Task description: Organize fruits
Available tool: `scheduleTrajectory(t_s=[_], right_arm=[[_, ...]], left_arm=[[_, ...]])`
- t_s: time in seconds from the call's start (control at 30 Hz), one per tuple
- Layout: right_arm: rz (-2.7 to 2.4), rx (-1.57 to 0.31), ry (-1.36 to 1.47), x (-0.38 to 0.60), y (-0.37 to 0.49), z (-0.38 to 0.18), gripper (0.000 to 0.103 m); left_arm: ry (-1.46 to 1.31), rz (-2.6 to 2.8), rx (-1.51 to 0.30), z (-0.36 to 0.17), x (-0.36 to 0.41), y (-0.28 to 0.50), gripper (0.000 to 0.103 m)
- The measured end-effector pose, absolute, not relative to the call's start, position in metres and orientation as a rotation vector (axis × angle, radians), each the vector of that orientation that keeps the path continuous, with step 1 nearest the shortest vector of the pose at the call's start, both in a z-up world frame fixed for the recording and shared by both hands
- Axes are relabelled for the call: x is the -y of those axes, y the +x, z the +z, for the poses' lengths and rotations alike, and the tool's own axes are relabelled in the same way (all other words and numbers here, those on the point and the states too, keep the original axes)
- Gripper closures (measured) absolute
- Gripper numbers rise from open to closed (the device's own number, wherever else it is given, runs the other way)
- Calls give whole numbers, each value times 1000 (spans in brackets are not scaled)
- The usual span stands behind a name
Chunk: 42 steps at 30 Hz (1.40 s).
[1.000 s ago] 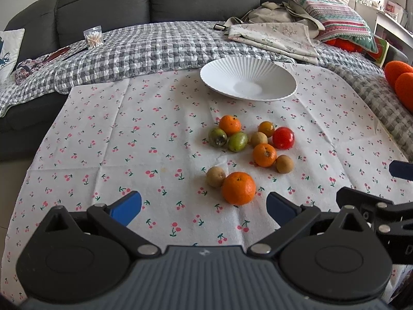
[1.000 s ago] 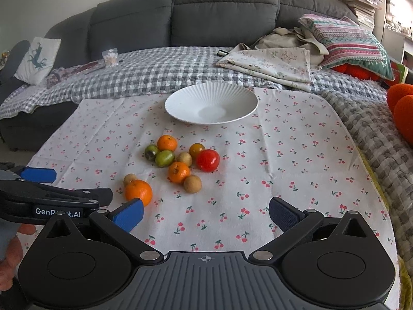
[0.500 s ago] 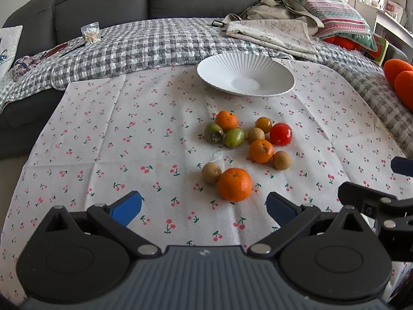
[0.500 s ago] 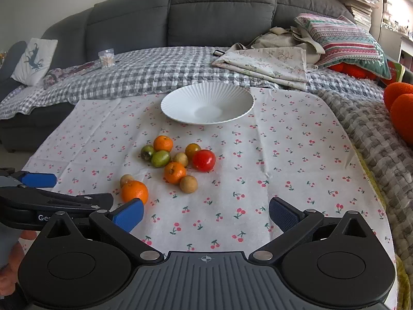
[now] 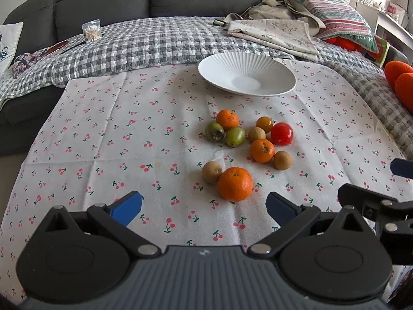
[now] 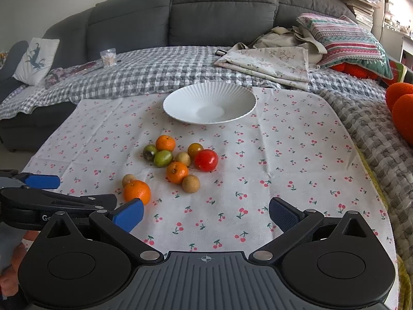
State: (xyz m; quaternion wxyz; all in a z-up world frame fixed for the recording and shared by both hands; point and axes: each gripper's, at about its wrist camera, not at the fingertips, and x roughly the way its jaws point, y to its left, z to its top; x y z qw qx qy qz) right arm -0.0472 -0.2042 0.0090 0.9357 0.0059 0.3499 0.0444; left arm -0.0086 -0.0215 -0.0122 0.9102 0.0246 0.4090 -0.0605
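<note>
Several fruits lie loose on a cherry-print cloth [image 5: 129, 134]: a large orange [image 5: 234, 184] [image 6: 136, 192] nearest, a red tomato [image 5: 282, 133] [image 6: 206, 160], smaller oranges, green and brown kiwis. A white ribbed bowl [image 5: 219, 62] [image 6: 180, 95] stands empty behind them. My left gripper [image 5: 204, 208] is open and empty, just short of the large orange. My right gripper [image 6: 205, 213] is open and empty, to the right of the fruits. The left gripper also shows in the right wrist view [image 6: 41, 182].
A grey sofa [image 6: 219, 13] with a checked blanket [image 5: 155, 44] runs along the back. Folded fabric [image 6: 271, 62] and a striped cushion [image 6: 348, 38] lie at back right. Orange plush items [image 6: 402, 108] sit at the right edge. A box of cotton swabs [image 5: 91, 29] stands back left.
Both grippers have moved slightly forward toward the fruits; the fruits and bowl have not moved. Both stay open.
</note>
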Motion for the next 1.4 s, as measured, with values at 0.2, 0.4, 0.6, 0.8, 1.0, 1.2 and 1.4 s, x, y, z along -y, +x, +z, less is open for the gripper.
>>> scheduleTrajectory(t_s=[0.2,0.4,0.6,0.8,1.0,1.2,1.4], right_arm=[[90,-717,15,205,-46,9,0],[91,-715,15,205,-46,8,0],[102,-726,15,207,-31,9,0],[101,-747,55,218,-9,10,0],[89,-774,153,243,11,11,0],[105,-808,213,253,32,6,1],[158,-837,218,248,49,-1,7]], left_arm=[[50,-124,-843,-12,22,-8,1],[48,-120,-847,-14,23,-6,1],[35,-129,-857,-21,26,-1,1],[23,-145,-889,-32,26,4,1],[8,-189,-899,-42,29,11,13],[8,-190,-900,-50,37,21,28],[-4,-204,-911,-58,40,30,46]])
